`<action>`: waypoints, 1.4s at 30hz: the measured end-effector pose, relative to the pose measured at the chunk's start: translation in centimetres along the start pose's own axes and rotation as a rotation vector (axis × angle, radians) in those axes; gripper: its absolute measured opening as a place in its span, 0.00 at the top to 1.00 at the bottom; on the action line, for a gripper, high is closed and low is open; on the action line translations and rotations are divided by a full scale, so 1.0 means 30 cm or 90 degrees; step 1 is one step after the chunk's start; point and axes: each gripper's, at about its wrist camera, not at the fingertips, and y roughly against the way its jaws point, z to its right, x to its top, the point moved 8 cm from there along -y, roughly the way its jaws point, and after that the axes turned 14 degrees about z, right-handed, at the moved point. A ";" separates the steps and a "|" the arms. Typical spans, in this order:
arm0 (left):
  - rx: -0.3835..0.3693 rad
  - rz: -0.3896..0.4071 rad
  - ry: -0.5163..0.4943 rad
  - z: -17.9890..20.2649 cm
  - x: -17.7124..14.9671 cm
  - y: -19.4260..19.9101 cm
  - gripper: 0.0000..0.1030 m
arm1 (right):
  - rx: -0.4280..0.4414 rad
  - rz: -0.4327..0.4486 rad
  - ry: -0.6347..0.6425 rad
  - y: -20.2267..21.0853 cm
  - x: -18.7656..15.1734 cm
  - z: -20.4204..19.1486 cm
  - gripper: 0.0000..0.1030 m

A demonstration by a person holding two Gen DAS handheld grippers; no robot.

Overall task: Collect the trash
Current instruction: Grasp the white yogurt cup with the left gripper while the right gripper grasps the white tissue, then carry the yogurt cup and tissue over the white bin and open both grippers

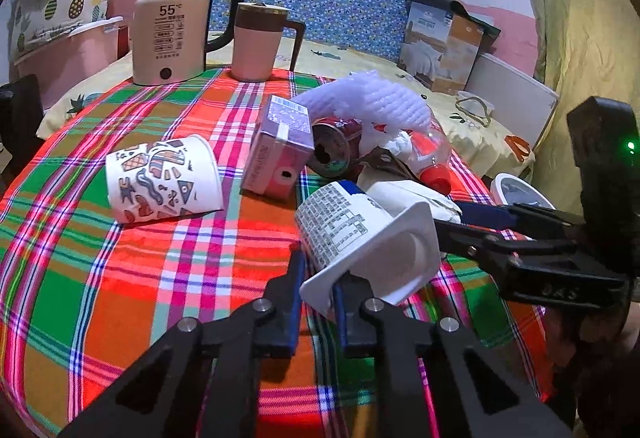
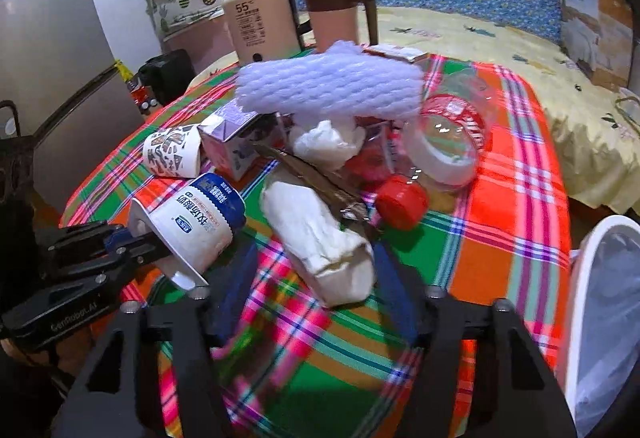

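A white yogurt cup (image 1: 360, 234) lies on its side on the plaid tablecloth (image 1: 120, 278). My left gripper (image 1: 320, 278) is shut on its rim; the right wrist view shows the left gripper (image 2: 148, 242) holding the yogurt cup (image 2: 200, 222) from the left. A crumpled white paper wad (image 2: 320, 238) lies between the blurred blue pads of my right gripper (image 2: 316, 278). Its jaws stand apart, with a gap on the left side. The trash pile behind holds a patterned paper cup (image 1: 160, 178), a pink carton (image 1: 276, 154), a crushed can (image 1: 336, 150), a foam net (image 1: 372, 102) and a red-capped bottle (image 2: 400, 202).
A white bin (image 2: 608, 298) with a liner stands off the table's right edge. A kettle (image 1: 172, 26) and a pink mug (image 1: 256, 42) stand at the table's far side. A bed with a yellow sheet (image 2: 480, 38) lies beyond.
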 end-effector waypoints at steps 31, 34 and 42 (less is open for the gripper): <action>-0.037 0.022 -0.051 0.243 0.035 0.124 0.89 | -0.041 0.083 -0.092 0.330 -0.067 0.087 0.76; -0.060 0.019 -0.066 0.314 0.041 0.105 0.89 | -0.065 0.097 -0.109 0.366 -0.072 0.143 0.76; -0.147 0.005 -0.119 0.563 0.050 0.011 0.89 | -0.164 0.115 -0.167 0.463 -0.114 0.354 0.76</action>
